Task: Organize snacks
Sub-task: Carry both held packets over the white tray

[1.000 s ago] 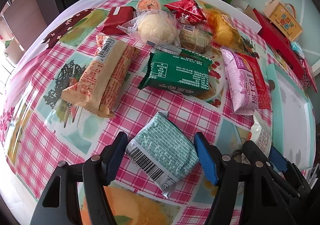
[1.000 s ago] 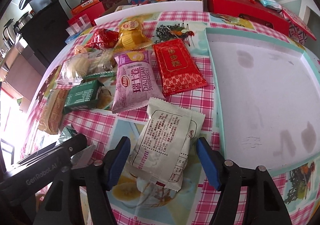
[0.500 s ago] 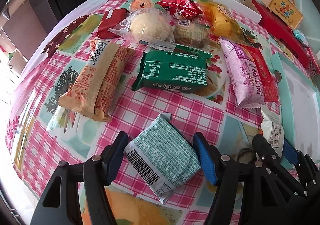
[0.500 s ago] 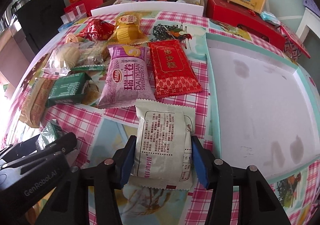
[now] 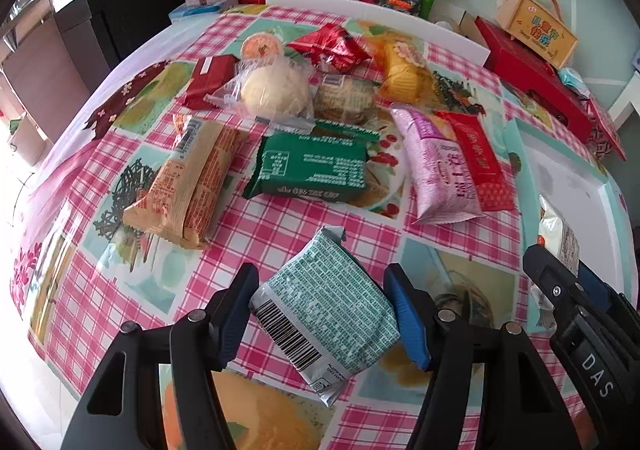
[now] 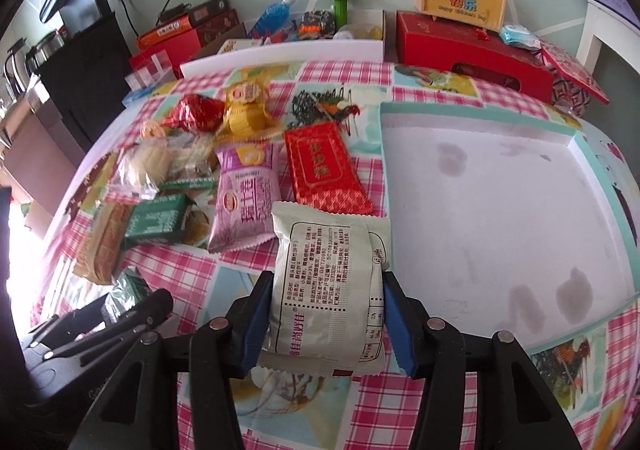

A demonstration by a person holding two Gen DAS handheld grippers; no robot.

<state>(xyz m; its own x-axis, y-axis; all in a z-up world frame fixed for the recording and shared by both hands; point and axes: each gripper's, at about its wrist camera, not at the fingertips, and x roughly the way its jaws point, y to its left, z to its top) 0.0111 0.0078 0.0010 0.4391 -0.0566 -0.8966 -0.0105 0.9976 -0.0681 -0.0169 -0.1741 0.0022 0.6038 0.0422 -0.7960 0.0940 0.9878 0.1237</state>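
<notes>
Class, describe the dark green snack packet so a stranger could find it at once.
On the pink checked tablecloth, look mid-table, between the long orange packet and the pale purple packet. The dark green packet is the only flat, deep green one, back up, with white print.

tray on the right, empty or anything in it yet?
Empty. The right wrist view shows the tray with a bare white floor, only stains; the white packet sits clamped in the right gripper.
</notes>
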